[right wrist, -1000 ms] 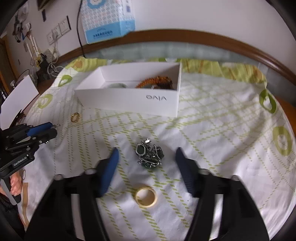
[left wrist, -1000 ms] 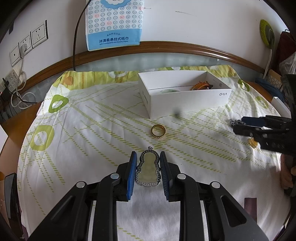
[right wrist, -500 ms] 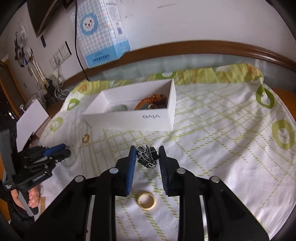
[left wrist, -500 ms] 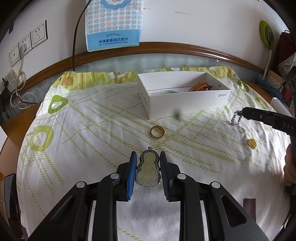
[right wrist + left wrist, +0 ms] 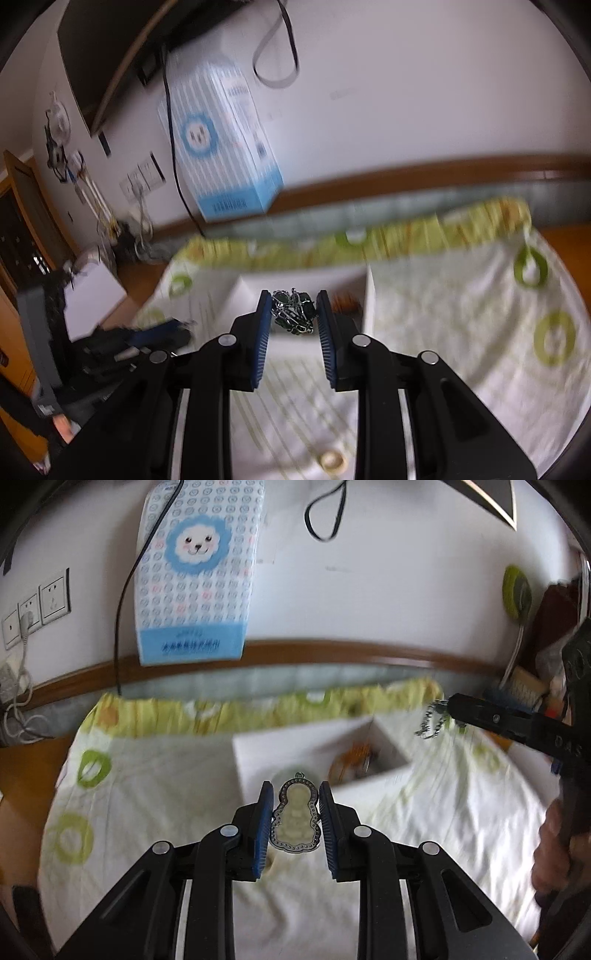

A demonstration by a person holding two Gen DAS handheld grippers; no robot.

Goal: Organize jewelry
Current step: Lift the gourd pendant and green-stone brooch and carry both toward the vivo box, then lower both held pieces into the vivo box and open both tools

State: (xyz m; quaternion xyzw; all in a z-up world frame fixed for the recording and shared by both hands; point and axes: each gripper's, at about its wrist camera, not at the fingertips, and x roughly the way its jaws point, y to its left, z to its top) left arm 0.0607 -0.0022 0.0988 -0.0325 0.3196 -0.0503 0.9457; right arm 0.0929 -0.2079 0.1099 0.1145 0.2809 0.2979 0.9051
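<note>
While both views are motion-blurred, left gripper (image 5: 295, 814) clamps pale jade pendant (image 5: 294, 818) between blue pads, held in the air over white box (image 5: 295, 753) near tablecloth's (image 5: 147, 794) far edge. Right gripper (image 5: 291, 314) pinches tangled dark-stone chain (image 5: 293, 312) above same box. Pale ring (image 5: 332, 461) lies near front edge.

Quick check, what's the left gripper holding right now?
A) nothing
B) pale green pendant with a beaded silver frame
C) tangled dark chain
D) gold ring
B: in the left wrist view the left gripper is closed on the pale green pendant with a beaded silver frame, held above the open white cardboard box; the tangled dark chain is in the right gripper.
</note>
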